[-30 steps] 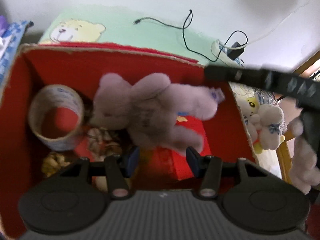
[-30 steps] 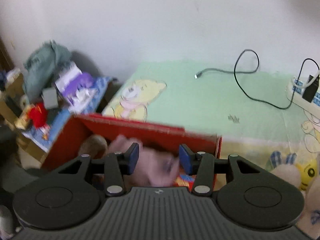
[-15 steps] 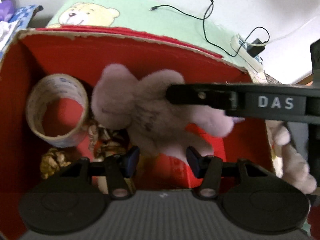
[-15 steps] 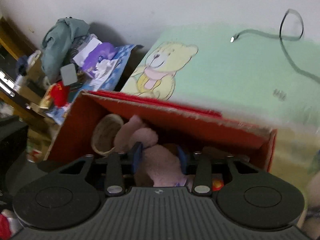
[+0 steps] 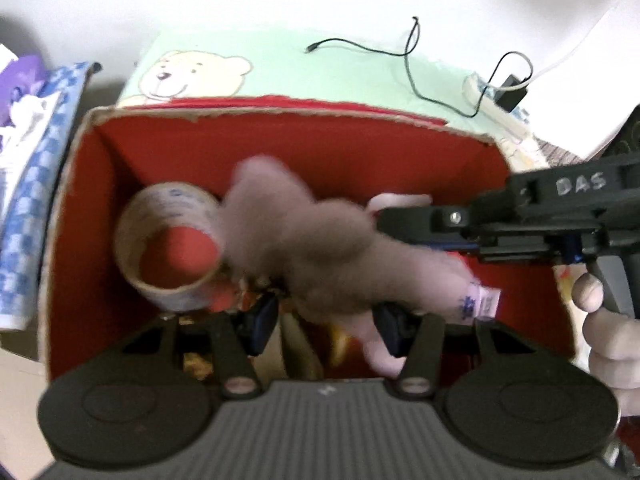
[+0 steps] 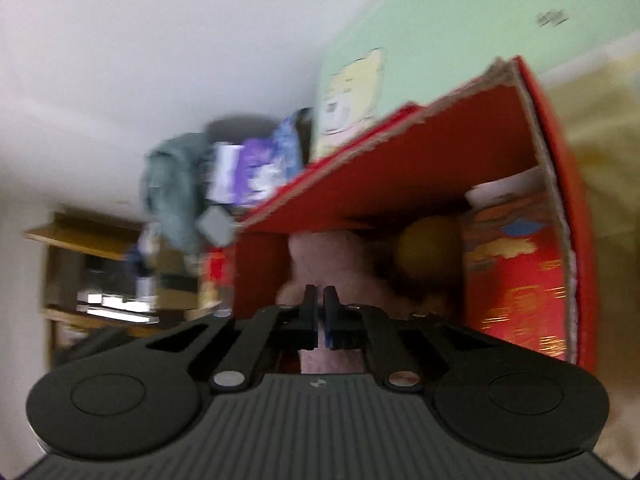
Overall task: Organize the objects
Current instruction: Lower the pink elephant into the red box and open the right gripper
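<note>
From the left wrist, the left gripper (image 5: 326, 326) is hovering with its jaws spread over the red box (image 5: 280, 148); the plush (image 5: 316, 256) is lying just ahead, beside the tape roll (image 5: 168, 240).

From the right wrist, the right gripper (image 6: 320, 314) is pinching the plush (image 6: 332, 264) inside the box (image 6: 400, 168).

Your way into the red cardboard box (image 5: 280, 148) is mostly blocked: the pink plush bear (image 5: 312, 248) fills the middle, the tape roll (image 5: 168, 244) takes the left side. Your right gripper (image 6: 319, 312), fingers pinched on the plush, reaches across from the right. A printed red carton (image 6: 516, 276) stands against the right wall. Bare red wall shows behind the plush.
</note>
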Demonstrator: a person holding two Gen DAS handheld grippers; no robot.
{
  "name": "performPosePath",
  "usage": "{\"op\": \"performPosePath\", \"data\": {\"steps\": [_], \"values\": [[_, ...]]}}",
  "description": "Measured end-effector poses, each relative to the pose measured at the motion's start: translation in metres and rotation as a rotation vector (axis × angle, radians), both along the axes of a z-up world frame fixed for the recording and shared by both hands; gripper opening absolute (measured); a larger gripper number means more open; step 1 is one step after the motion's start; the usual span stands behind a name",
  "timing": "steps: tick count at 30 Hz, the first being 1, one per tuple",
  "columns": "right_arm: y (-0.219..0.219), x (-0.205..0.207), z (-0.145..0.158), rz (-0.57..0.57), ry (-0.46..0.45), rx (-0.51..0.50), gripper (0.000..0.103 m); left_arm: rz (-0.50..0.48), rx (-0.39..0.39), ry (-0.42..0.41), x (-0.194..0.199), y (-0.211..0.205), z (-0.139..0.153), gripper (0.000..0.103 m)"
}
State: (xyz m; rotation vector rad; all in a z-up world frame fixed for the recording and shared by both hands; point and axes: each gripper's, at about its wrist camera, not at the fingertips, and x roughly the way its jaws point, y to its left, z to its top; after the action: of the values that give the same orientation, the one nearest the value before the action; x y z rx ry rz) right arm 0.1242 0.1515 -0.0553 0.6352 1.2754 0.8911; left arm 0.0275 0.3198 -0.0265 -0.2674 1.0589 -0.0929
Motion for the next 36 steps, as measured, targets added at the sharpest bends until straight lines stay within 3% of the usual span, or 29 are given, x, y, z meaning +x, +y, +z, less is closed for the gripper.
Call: {"op": "performPosePath", "data": {"steps": [3, 7, 10, 15, 23, 27, 31, 36], "values": [[0.006, -0.012, 0.007, 0.020, -0.041, -0.035, 0.009, 0.011, -0.030, 0.008, -0.010, 0.014, -0.002, 0.054], [0.017, -0.023, 0.014, 0.062, -0.087, -0.131, 0.029, 0.031, -0.044, 0.010, -0.019, 0.027, -0.005, 0.054], [0.023, -0.027, 0.014, 0.071, -0.088, -0.181, 0.026, 0.056, -0.050, -0.007, -0.023, 0.033, -0.001, 0.054], [0.036, -0.030, -0.012, 0.103, 0.002, -0.154, 0.022, 0.068, 0.003, -0.005, -0.024, 0.034, 0.000, 0.056], [0.040, -0.042, -0.005, 0.051, -0.189, -0.270, 0.025, 0.070, 0.036, 0.003, -0.022, 0.028, -0.005, 0.061], [0.035, -0.045, -0.013, 0.049, -0.187, -0.271, 0.026, 0.076, 0.093, 0.003, -0.018, 0.019, -0.006, 0.063], [0.037, -0.045, -0.014, 0.044, -0.211, -0.263, 0.025, 0.073, 0.204, 0.005, -0.014, 0.009, -0.010, 0.060], [0.039, -0.050, -0.012, 0.052, -0.255, -0.281, 0.026, 0.063, 0.247, -0.011, -0.012, 0.004, -0.010, 0.063]]}}
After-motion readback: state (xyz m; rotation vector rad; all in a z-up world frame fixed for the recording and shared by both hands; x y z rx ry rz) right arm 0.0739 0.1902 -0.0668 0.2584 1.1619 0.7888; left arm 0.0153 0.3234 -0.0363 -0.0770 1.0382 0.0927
